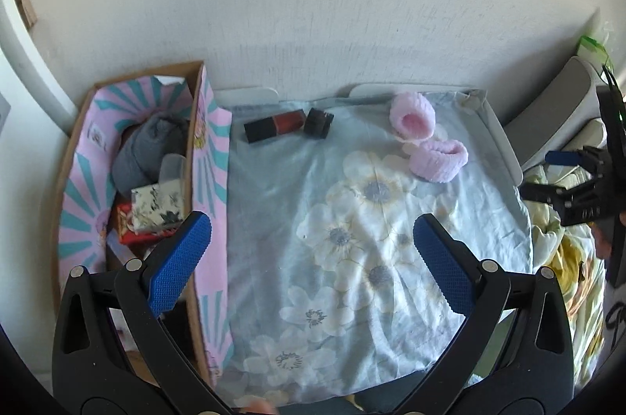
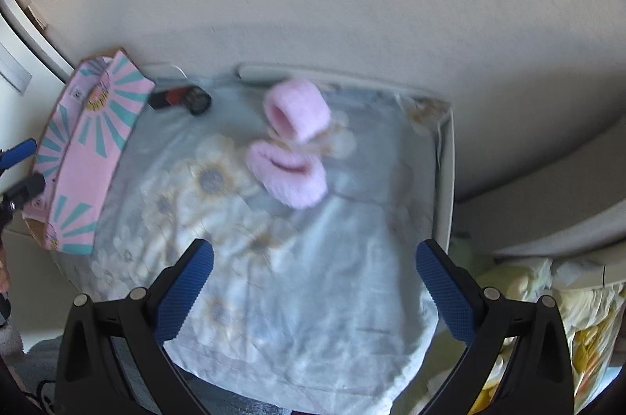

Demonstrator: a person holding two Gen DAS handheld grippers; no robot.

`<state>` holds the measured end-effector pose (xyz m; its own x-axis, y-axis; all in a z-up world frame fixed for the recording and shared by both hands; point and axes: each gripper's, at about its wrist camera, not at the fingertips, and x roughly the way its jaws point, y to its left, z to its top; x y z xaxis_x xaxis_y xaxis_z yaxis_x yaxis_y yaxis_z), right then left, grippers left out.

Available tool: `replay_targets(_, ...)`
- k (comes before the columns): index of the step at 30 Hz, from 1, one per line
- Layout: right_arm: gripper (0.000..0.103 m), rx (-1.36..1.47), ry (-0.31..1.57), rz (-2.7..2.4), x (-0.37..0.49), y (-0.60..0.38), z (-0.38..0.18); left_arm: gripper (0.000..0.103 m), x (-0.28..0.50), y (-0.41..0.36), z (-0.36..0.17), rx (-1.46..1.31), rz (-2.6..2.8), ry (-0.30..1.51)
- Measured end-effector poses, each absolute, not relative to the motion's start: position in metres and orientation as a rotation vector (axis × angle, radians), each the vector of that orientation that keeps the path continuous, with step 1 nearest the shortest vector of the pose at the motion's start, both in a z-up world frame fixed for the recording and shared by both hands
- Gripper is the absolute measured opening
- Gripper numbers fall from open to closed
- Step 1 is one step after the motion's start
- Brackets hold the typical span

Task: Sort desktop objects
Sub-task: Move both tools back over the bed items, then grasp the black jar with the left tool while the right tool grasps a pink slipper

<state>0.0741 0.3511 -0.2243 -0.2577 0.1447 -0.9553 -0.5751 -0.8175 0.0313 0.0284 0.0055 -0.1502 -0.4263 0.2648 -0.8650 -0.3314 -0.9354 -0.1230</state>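
Observation:
Two pink fluffy slippers (image 1: 414,117) (image 1: 440,160) lie at the far right of a floral cloth (image 1: 352,239); they also show in the right wrist view (image 2: 296,110) (image 2: 289,176). A dark bottle (image 1: 275,125) and its cap (image 1: 317,122) lie at the far edge; the bottle (image 2: 172,98) and the cap (image 2: 197,101) also show in the right wrist view. A cardboard box (image 1: 207,188) at the left holds a grey cap (image 1: 148,149) and small packets (image 1: 154,211). My left gripper (image 1: 313,239) is open and empty above the cloth. My right gripper (image 2: 315,258) is open and empty, short of the slippers.
A white wall stands right behind the cloth. A white tray rim (image 2: 444,180) edges the cloth on the right. Yellow patterned bedding (image 1: 567,258) lies to the right. The right gripper (image 1: 575,180) shows at the right edge of the left wrist view.

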Motion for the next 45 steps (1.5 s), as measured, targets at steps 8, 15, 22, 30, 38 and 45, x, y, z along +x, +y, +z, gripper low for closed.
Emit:
replay_targets(8,0.103,-1.522,0.618,2.177,0.09,0.352,-0.248,0.103,0.033,0.026,-0.166,-1.416,2.396,0.015)
replay_targets(15,0.103,-1.434,0.497,2.313,0.087,0.345,-0.259,0.101,0.013,0.067,-0.185,-1.19,2.538,0.098)
replay_targets(22,0.102,-1.394,0.378,2.379,0.062,0.345,-0.296,0.077,-0.05,0.086,-0.243,-1.198,2.515,0.146)
replay_targets(30,0.1,-1.352,0.384,2.392,0.041,0.352,-0.324,0.058,-0.072,0.096,-0.277,-1.173,2.488,0.293)
replay_targets(38,0.092,-1.302,0.389,2.396,0.037,0.357,-0.33,0.045,-0.076,0.102,-0.287,-1.11,2.491,0.345)
replay_targets(45,0.092,-1.287,0.422,2.401,0.035,0.364,-0.332,0.045,-0.089,0.115,-0.287,-1.061,2.471,0.4)
